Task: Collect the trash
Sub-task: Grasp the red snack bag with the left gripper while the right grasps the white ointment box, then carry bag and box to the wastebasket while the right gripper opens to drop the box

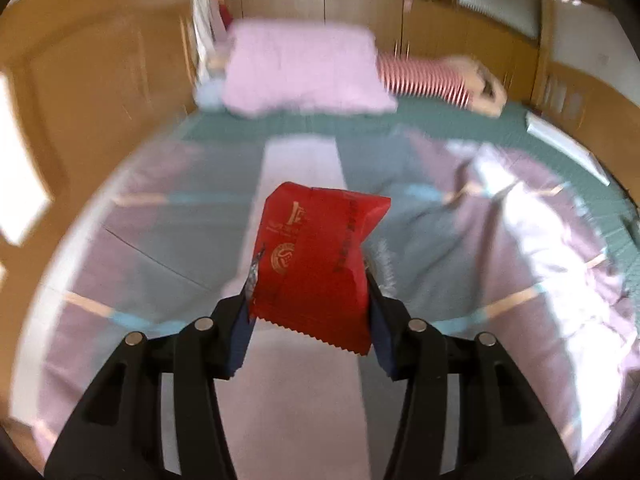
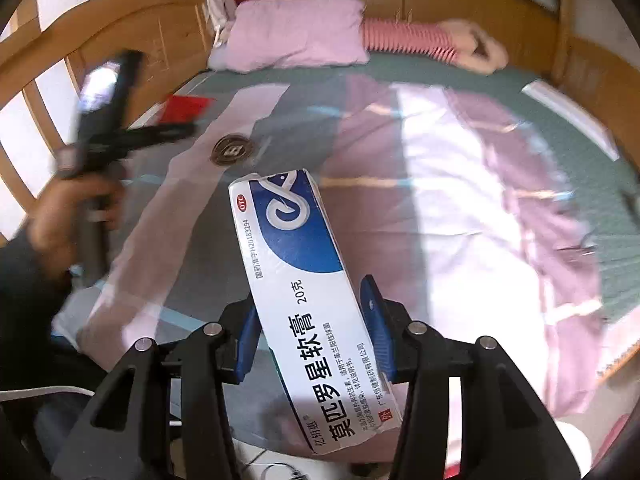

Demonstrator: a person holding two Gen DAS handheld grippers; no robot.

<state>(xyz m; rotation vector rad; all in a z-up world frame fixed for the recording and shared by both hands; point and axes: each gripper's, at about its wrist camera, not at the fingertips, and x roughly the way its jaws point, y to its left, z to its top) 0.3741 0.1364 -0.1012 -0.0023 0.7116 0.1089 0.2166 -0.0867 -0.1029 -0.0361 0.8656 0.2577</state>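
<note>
Left gripper [image 1: 308, 280] pinches a red wrapper [image 1: 316, 264]; right gripper [image 2: 312, 320] clamps an ointment box [image 2: 308, 300]; 2 pieces lifted above the bed [image 2: 460, 200]; next likely calls for a bin, none visible.

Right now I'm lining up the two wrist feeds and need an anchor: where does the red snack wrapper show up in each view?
Left wrist: the red snack wrapper fills the lower centre, clamped in the left gripper.
Right wrist: the same wrapper is a small red blur at upper left, at the tip of the left gripper seen from outside.
Shared landmark: the pink pillow at the head of the bed.
</note>
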